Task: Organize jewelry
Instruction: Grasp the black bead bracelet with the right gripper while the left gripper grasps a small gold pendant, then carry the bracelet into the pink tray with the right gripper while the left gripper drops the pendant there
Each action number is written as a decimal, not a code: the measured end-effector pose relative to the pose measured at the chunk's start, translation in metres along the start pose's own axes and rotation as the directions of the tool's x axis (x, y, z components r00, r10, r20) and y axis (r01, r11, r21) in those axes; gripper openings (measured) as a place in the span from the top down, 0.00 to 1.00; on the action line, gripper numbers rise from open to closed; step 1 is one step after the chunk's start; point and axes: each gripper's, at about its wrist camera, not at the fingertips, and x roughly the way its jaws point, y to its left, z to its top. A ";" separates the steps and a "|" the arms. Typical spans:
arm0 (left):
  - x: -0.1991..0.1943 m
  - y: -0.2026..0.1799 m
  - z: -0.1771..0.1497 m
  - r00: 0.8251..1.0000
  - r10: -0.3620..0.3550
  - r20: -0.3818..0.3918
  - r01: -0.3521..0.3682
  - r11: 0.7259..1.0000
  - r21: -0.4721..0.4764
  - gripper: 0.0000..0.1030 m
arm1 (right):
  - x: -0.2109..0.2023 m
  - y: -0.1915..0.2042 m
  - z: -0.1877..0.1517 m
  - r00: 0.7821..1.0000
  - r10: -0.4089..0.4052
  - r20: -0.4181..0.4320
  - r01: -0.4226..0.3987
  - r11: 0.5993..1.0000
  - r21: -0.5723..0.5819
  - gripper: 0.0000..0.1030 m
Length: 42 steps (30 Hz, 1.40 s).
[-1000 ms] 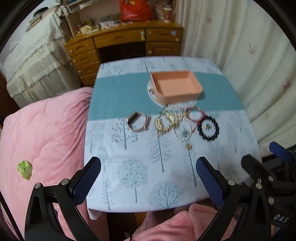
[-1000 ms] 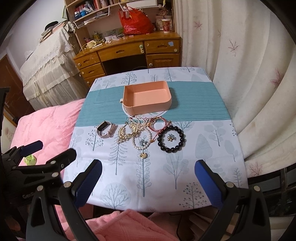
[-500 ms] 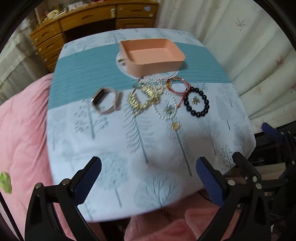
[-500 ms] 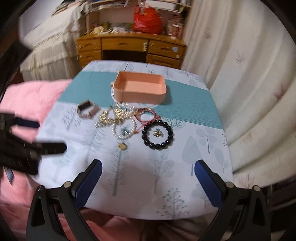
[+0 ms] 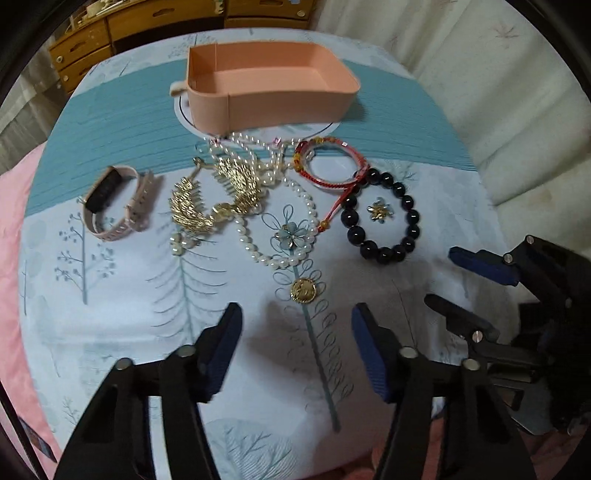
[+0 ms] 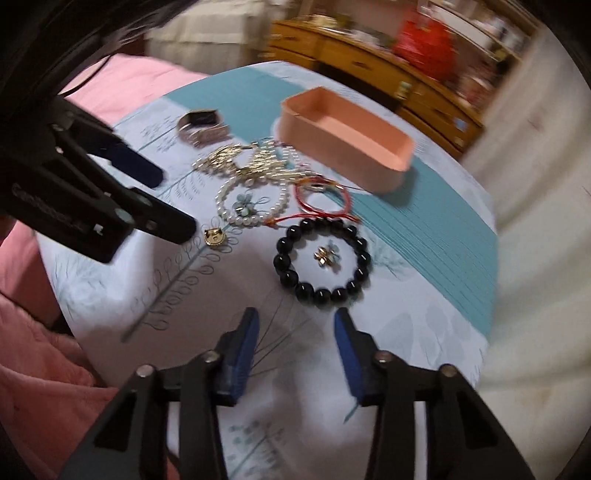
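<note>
We are looking down on a small table under a tablecloth (image 5: pixel 110 325) printed with pale trees and crossed by a teal band toward its far edge. Beyond the far edge stands a wooden chest of drawers (image 5: pixel 155 22); a cream curtain (image 5: pixel 498 92) hangs along the right edge and pink bedding (image 6: pixel 33 369) lies off the left and near edges.

The peach tray (image 5: pixel 280 107) sits on the teal band near the far edge, its long axis running left to right, open side up. Just in front of it the jewelry lies in a row across the middle of the tabletop: a pink watch (image 5: pixel 114 203) toward the left edge, gold leaf pieces (image 5: pixel 218 199) tangled with a pearl necklace (image 5: pixel 295 225), a red cord bracelet (image 5: pixel 332 166), and a black bead bracelet (image 5: pixel 384 218) toward the right, lying flat with a small gold flower (image 5: pixel 380 212) inside its ring. A gold pendant (image 5: pixel 303 290) lies nearest us.

The near strip of cloth is bare print. Our left gripper (image 5: pixel 297 354) hangs over it in line with the pendant, jaws spread and holding nothing. Our right gripper (image 6: pixel 295 354) hovers over the near right part, just short of the black bead bracelet (image 6: pixel 321 258), jaws likewise apart and empty.
</note>
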 end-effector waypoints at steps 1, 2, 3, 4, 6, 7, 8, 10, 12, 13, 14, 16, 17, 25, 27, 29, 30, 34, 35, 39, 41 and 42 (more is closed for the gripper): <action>0.008 -0.003 0.002 1.000 0.014 -0.004 -0.014 1.000 -0.009 0.50 | 0.003 -0.001 0.000 1.000 0.015 0.002 -0.015 1.000 -0.020 0.71; 0.013 -0.005 0.003 1.000 0.027 -0.001 -0.027 0.999 -0.023 0.51 | 0.008 -0.002 0.001 0.999 0.033 0.008 -0.032 0.998 -0.052 0.71; 0.015 -0.007 0.003 0.999 0.039 0.003 -0.039 0.999 -0.032 0.52 | 0.011 -0.003 0.002 0.999 0.047 0.014 -0.045 0.996 -0.082 0.71; 0.018 -0.009 0.004 0.999 0.053 0.008 -0.053 0.998 -0.039 0.53 | 0.013 -0.003 0.002 0.998 0.056 0.023 -0.053 0.993 -0.109 0.71; 0.023 -0.012 0.006 0.997 0.078 0.013 -0.077 0.996 -0.047 0.60 | 0.017 -0.003 0.002 0.997 0.070 0.036 -0.063 0.985 -0.161 0.71; 0.025 -0.014 0.007 0.997 0.081 0.011 -0.081 0.995 -0.053 0.63 | 0.020 -0.003 0.002 0.996 0.080 0.039 -0.072 0.981 -0.182 0.71; 0.028 -0.016 0.008 0.997 0.082 0.007 -0.082 0.995 -0.060 0.64 | 0.021 -0.003 0.002 0.995 0.096 0.041 -0.086 0.976 -0.202 0.71; 0.033 -0.017 0.010 0.996 0.089 -0.004 -0.089 0.993 -0.079 0.72 | 0.024 -0.005 0.003 0.991 0.123 0.045 -0.109 0.967 -0.231 0.71; 0.039 -0.020 0.013 0.995 0.100 -0.013 -0.101 0.991 -0.084 0.73 | 0.028 -0.006 0.004 0.990 0.136 0.046 -0.120 0.961 -0.250 0.71; 0.041 -0.021 0.014 0.994 0.107 -0.015 -0.108 0.991 -0.079 0.73 | 0.029 -0.007 0.004 0.989 0.139 0.050 -0.122 0.957 -0.262 0.71; 0.044 -0.024 0.015 0.993 0.118 -0.018 -0.119 0.990 -0.071 0.73 | 0.031 -0.008 0.004 0.988 0.148 0.053 -0.129 0.954 -0.272 0.71; 0.048 -0.030 0.018 0.989 0.144 -0.015 -0.145 0.988 -0.054 0.73 | 0.036 -0.010 0.005 0.985 0.167 0.044 -0.148 0.948 -0.282 0.71; 0.049 -0.032 0.019 0.988 0.152 -0.017 -0.153 0.987 -0.049 0.73 | 0.039 -0.011 0.006 0.983 0.180 0.035 -0.162 0.944 -0.286 0.71; 0.067 -0.062 0.028 0.981 0.196 -0.014 -0.195 0.980 0.023 0.84 | 0.052 -0.022 0.011 0.956 0.293 -0.014 -0.284 0.913 -0.293 0.84; 0.069 -0.063 0.029 0.982 0.187 -0.013 -0.187 0.982 0.013 0.84 | 0.054 -0.026 0.012 0.945 0.326 -0.029 -0.321 0.907 -0.273 0.86; 0.071 -0.064 0.030 0.983 0.181 -0.010 -0.181 0.983 0.009 0.84 | 0.056 -0.032 0.013 0.934 0.355 -0.038 -0.354 0.906 -0.234 0.86; 0.070 -0.063 0.029 0.984 0.178 -0.012 -0.178 0.984 0.007 0.84 | 0.056 -0.035 0.013 0.929 0.367 -0.043 -0.368 0.907 -0.207 0.86; 0.067 -0.057 0.028 0.988 0.152 -0.025 -0.151 0.988 0.006 0.84 | 0.050 -0.052 0.013 0.897 0.442 -0.020 -0.443 0.896 -0.044 0.86; 0.060 -0.054 0.027 0.989 0.143 -0.024 -0.143 0.990 0.010 0.84 | 0.048 -0.056 0.013 0.887 0.462 -0.008 -0.462 0.887 -0.001 0.86; 0.041 -0.049 0.027 0.992 0.129 -0.008 -0.128 0.990 0.053 0.84 | 0.042 -0.072 0.011 0.845 0.531 0.065 -0.534 0.828 0.171 0.86; 0.034 -0.047 0.027 0.994 0.109 -0.003 -0.108 0.992 0.067 0.84 | 0.036 -0.079 0.010 0.826 0.551 0.115 -0.562 0.791 0.242 0.86; 0.028 -0.047 0.027 0.995 0.101 -0.003 -0.101 0.992 0.070 0.84 | 0.033 -0.082 0.010 0.821 0.555 0.135 -0.569 0.777 0.267 0.86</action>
